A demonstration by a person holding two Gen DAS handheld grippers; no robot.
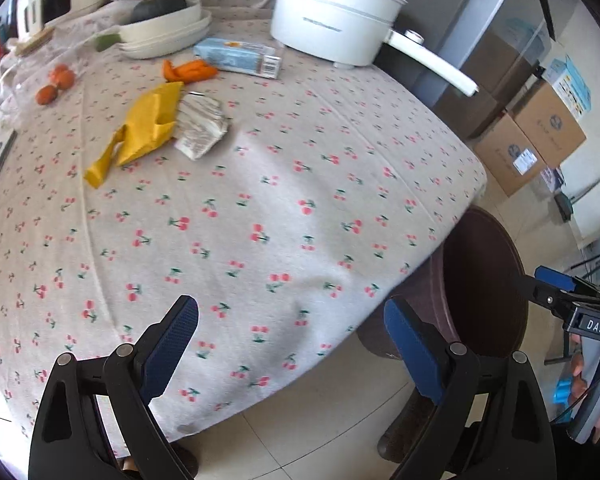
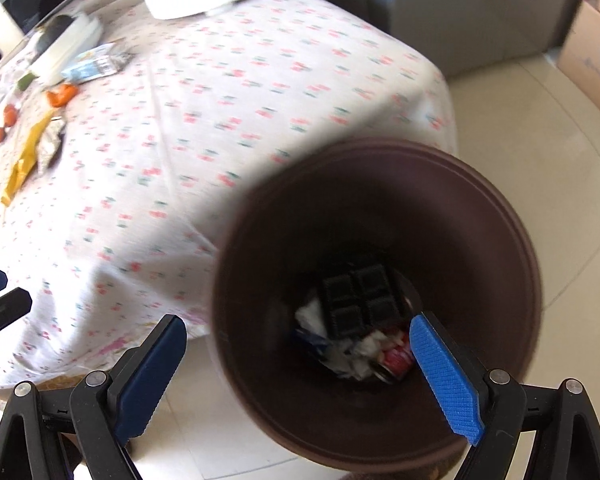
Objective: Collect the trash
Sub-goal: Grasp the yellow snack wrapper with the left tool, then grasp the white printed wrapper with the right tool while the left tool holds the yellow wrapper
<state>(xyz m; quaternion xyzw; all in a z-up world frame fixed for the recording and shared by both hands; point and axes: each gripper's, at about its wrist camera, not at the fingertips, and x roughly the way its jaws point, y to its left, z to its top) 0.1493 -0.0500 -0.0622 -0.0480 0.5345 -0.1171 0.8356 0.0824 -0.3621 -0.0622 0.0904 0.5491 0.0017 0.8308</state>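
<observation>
A brown trash bin (image 2: 496,216) stands on the floor beside the table; it also shows in the left wrist view (image 1: 480,280). Inside it lie a black plastic tray (image 2: 360,300), white paper and a red wrapper. My right gripper (image 2: 300,368) is open and empty above the bin's mouth. My left gripper (image 1: 292,344) is open and empty over the table's near edge. On the table lie a yellow wrapper (image 1: 140,132), a silver wrapper (image 1: 202,130), orange peel (image 1: 188,70) and a blue carton (image 1: 240,56).
The table has a cherry-print cloth (image 1: 260,220). A white electric pot (image 1: 332,16), a bowl with a squash (image 1: 164,24) and small oranges (image 1: 56,84) stand at the back. Cardboard boxes (image 1: 536,140) sit on the floor to the right.
</observation>
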